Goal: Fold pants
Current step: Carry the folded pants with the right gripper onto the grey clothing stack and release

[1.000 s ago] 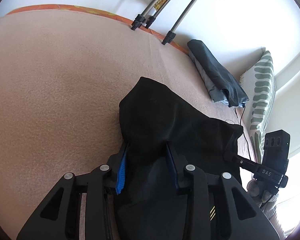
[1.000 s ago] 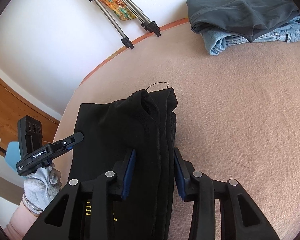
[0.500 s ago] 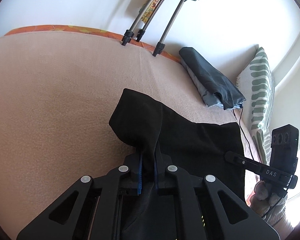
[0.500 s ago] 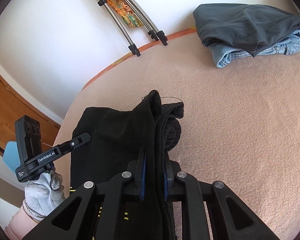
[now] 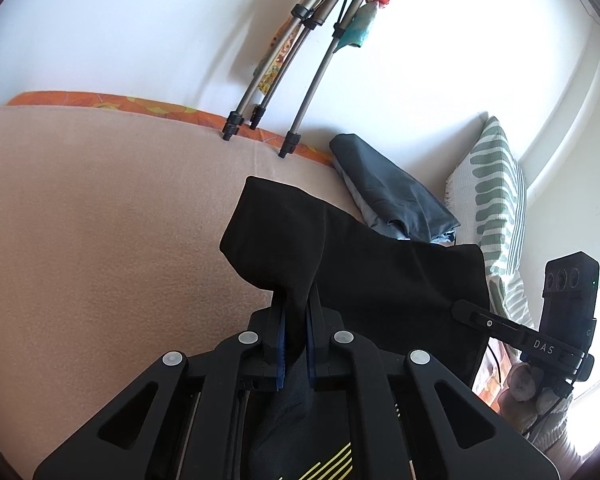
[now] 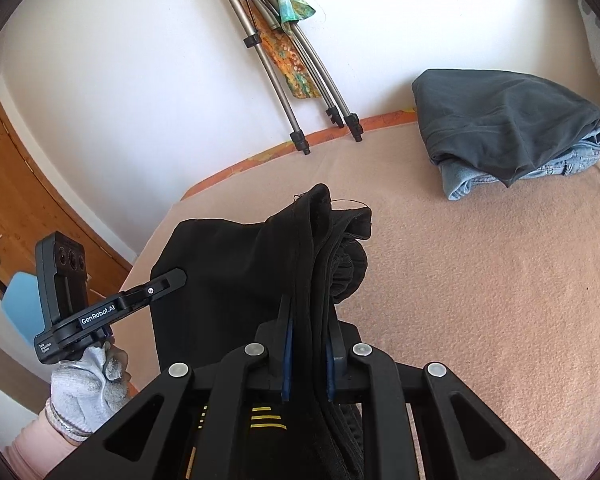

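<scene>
We've got a pinkish blanket-covered bed (image 6: pixel 480 280), folded dark grey garment (image 6: pixel 500 128) stacked on jeans (image 6: pixel 472 178) near the wall, tripod legs (image 6: pixel 300 92) leaning there, green-striped pillow (image 5: pixel 496 200), wooden door (image 6: pixel 20 184)

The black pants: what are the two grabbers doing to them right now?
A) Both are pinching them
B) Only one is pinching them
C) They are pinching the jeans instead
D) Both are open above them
A: the left gripper and the right gripper each have black pants cloth clamped between closed fingers.
</scene>
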Motion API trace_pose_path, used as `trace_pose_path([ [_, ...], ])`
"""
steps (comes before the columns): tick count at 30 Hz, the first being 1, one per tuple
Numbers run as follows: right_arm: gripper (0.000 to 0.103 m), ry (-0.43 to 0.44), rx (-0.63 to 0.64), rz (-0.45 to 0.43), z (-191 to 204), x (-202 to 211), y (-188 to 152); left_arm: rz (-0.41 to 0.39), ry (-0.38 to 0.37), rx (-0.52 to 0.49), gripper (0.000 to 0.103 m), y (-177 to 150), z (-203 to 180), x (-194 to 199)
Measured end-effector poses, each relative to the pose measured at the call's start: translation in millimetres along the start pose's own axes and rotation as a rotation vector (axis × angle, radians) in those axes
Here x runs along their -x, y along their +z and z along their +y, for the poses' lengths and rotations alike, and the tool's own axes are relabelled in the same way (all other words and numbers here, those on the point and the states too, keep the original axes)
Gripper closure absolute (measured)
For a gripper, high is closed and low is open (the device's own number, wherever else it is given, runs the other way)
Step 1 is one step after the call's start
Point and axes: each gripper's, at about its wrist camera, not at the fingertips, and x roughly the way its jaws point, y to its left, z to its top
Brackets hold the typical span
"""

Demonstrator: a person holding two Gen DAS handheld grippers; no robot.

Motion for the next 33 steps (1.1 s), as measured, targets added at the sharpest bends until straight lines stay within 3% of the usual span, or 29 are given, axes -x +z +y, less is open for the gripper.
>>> trace_pose_path([
  [6, 0.093, -0.036, 0.044, -0.116, 5, 39, 18, -0.09, -0.036, -0.099, 0.097, 19, -44, 13],
  [16, 0.094, -0.109, 0.034, -0.281, -33, 105, 69, -0.148, -0.12, -0.216, 0.097, 58, -126, -28],
  [26, 0.094, -0.201, 0.024, -0.32, -104, 136, 138, -0.165, -0.178, -0.258, 0.097, 98, -182, -96],
  [33, 0.094, -0.221, 0.022, -0.3, -155, 114, 200, -0.157, -0.174, -0.258, 0.097, 120, -191, -153],
])
